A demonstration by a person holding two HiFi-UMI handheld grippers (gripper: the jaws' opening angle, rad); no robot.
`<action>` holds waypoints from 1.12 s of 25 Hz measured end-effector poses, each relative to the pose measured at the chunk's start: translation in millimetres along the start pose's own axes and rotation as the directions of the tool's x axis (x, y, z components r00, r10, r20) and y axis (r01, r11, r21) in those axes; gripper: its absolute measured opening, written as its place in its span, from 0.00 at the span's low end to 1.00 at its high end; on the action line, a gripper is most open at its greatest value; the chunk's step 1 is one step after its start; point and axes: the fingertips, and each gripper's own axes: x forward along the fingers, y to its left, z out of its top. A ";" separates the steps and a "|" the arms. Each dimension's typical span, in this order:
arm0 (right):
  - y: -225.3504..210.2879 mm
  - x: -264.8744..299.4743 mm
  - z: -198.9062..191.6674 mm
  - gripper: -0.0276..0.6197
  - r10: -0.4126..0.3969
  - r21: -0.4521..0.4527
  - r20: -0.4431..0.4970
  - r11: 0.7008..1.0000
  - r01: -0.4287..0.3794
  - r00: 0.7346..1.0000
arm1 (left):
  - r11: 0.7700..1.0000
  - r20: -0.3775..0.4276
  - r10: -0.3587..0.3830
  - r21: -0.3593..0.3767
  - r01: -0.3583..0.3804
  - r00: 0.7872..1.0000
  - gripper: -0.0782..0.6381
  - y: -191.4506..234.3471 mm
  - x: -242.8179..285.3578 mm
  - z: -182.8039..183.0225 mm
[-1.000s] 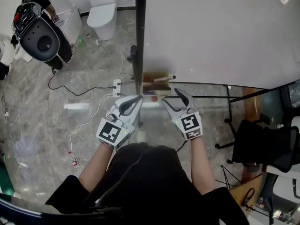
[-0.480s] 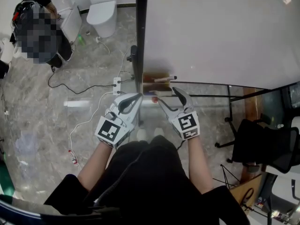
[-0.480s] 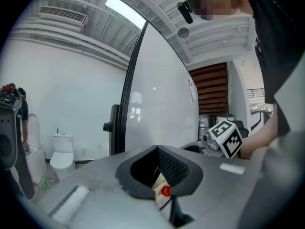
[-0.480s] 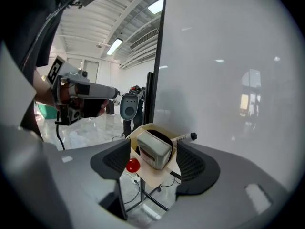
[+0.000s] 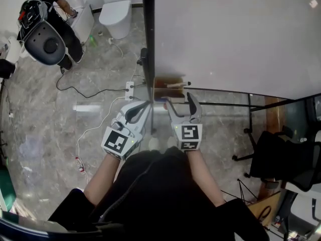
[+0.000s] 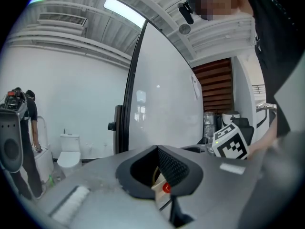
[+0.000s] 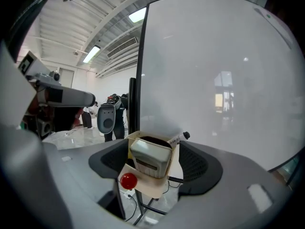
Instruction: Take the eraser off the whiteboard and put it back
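Right gripper [image 5: 179,103] is mine, jaws wide apart and holding nothing, with the holder framed between them. My left gripper [image 5: 145,106] has its tips together, empty. Whiteboard [image 5: 235,34] stands upright ahead, with a beige holder [image 7: 143,187] at its lower left. The eraser [image 7: 150,159] sits in the holder: a pale grey block with rounded corners and a dark upper side. Its visible long axis runs sideways along the board, slightly tilted. A black-capped marker [image 7: 177,138] sticks out on its right, and a red knob [image 7: 128,180] is on the holder's front.
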 end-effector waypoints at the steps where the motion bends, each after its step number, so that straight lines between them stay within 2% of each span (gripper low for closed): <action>1: 1.3 1.3 -0.7 0.57 -0.020 0.007 0.002 1.000 0.020 1.000 | 1.000 -0.001 0.002 0.001 -0.002 1.000 0.12 -0.1 -0.2 -0.1; 8: -3.2 11.5 -4.8 0.57 -0.150 0.042 0.009 0.988 0.149 0.989 | 1.000 -0.006 0.003 0.013 -0.003 1.000 0.12 2.4 -4.4 1.1; 14: -3.3 17.6 -6.2 0.55 -0.213 0.065 0.014 0.975 0.212 0.977 | 1.000 -0.012 0.012 0.018 -0.012 1.000 0.12 9.3 -11.2 -2.6; 16: -3.8 17.3 -6.2 0.48 -0.228 0.064 0.017 0.972 0.227 0.973 | 1.000 -0.011 0.012 0.023 -0.011 1.000 0.12 9.7 -12.0 -2.2; 17: -4.6 16.8 -6.2 0.47 -0.235 0.063 0.017 0.970 0.233 0.972 | 1.000 -0.011 0.011 0.023 -0.011 1.000 0.12 9.5 -12.6 -1.8; 28: -1.6 8.3 9.4 0.47 -0.195 0.020 0.056 0.981 0.194 0.979 | 1.000 0.002 0.016 0.021 -0.016 1.000 0.12 11.1 -18.5 1.8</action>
